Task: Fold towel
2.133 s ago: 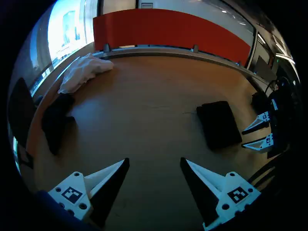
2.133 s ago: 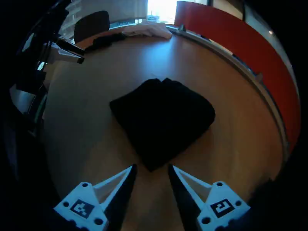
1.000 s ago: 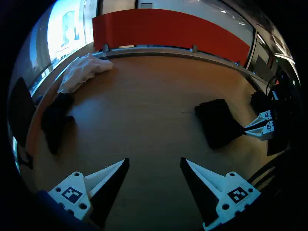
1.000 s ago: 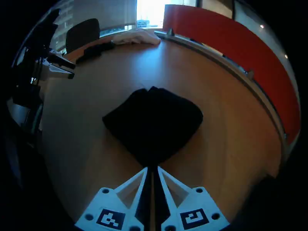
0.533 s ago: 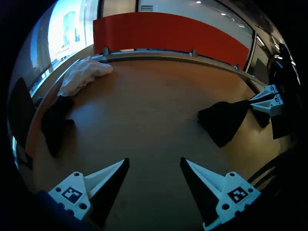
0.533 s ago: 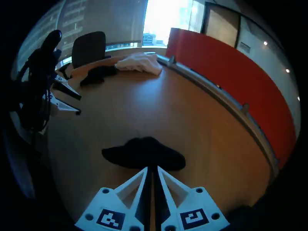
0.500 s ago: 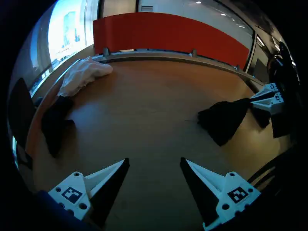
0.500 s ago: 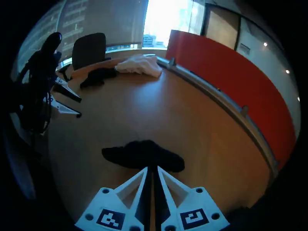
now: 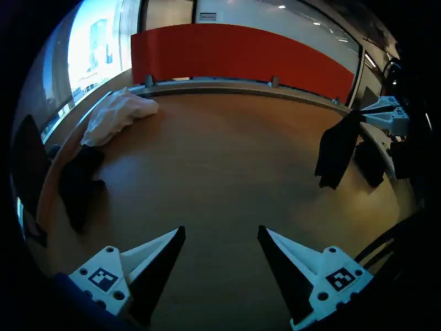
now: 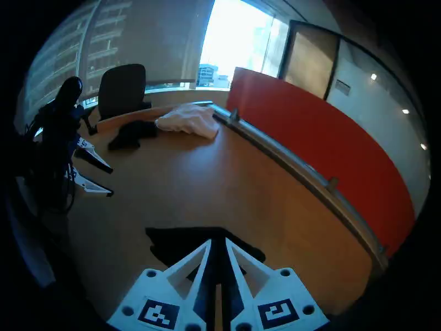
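A black towel [image 9: 333, 150] hangs off the table at the right of the left gripper view. It dangles from my right gripper [image 9: 364, 113], which is shut on its top edge. In the right gripper view the right gripper [image 10: 219, 248] has its fingers pressed together, with the towel's [image 10: 171, 243] dark mass just below and beyond the tips. My left gripper [image 9: 220, 243] stands open low over the wooden table [image 9: 220, 154], holding nothing. It also appears far left in the right gripper view as the left gripper [image 10: 112, 183], held by a person's dark-sleeved arm [image 10: 55, 143].
A crumpled white cloth [image 9: 116, 113] and a dark cloth [image 9: 77, 176] lie along the table's far left edge. Another dark item [image 9: 370, 163] sits near the right edge. A red partition [image 9: 242, 52] borders the back, and an office chair [image 10: 121, 91] stands beyond the table.
The right gripper shut on the towel's near corner, then rose and lifted it off the table; it now hangs free. The left gripper has stayed open and nearly still.
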